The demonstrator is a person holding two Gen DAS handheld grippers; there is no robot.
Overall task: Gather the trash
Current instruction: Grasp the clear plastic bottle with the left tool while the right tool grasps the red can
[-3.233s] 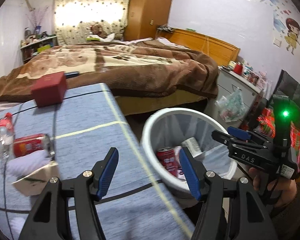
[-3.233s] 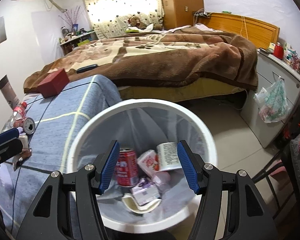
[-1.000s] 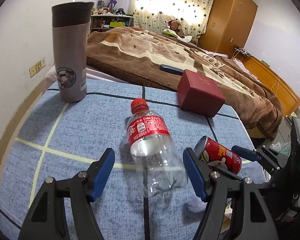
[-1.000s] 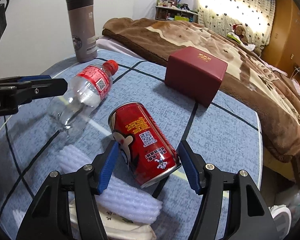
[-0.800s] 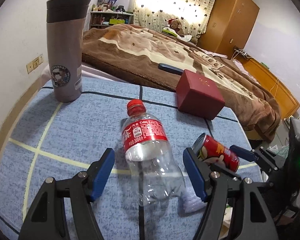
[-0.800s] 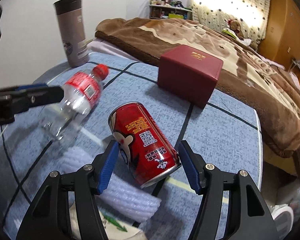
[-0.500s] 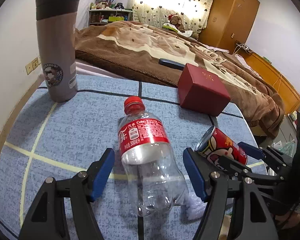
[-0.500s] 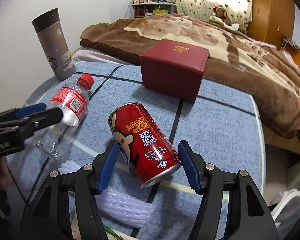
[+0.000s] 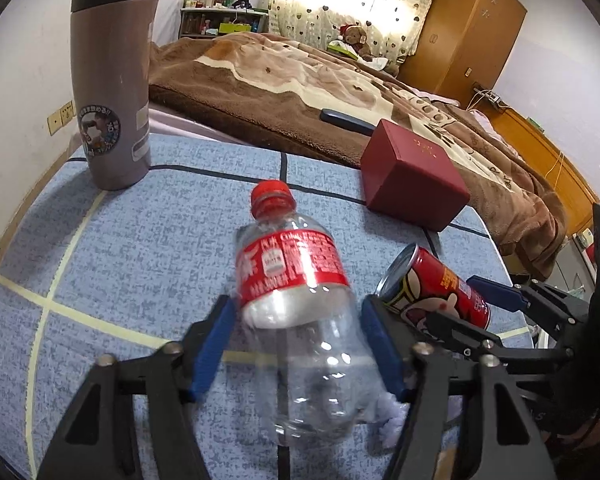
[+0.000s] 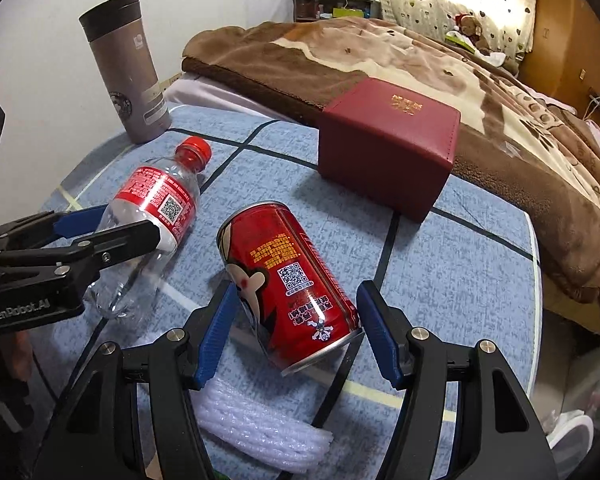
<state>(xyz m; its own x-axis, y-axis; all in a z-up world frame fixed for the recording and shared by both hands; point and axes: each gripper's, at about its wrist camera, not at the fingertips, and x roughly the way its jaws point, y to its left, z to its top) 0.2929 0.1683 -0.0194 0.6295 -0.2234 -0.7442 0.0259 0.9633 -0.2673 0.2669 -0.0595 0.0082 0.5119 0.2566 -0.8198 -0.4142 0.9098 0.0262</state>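
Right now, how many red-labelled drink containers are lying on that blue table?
2. The plastic bottle lies between the left gripper fingers; the red can lies between the right gripper fingers. Others may be hidden.

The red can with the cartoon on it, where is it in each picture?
Left wrist view: the red can lies on its side at the right, just past the left gripper.
Right wrist view: the red can is in the middle, between the jaws of the right gripper.
Shared landmark: the dark red box behind it.
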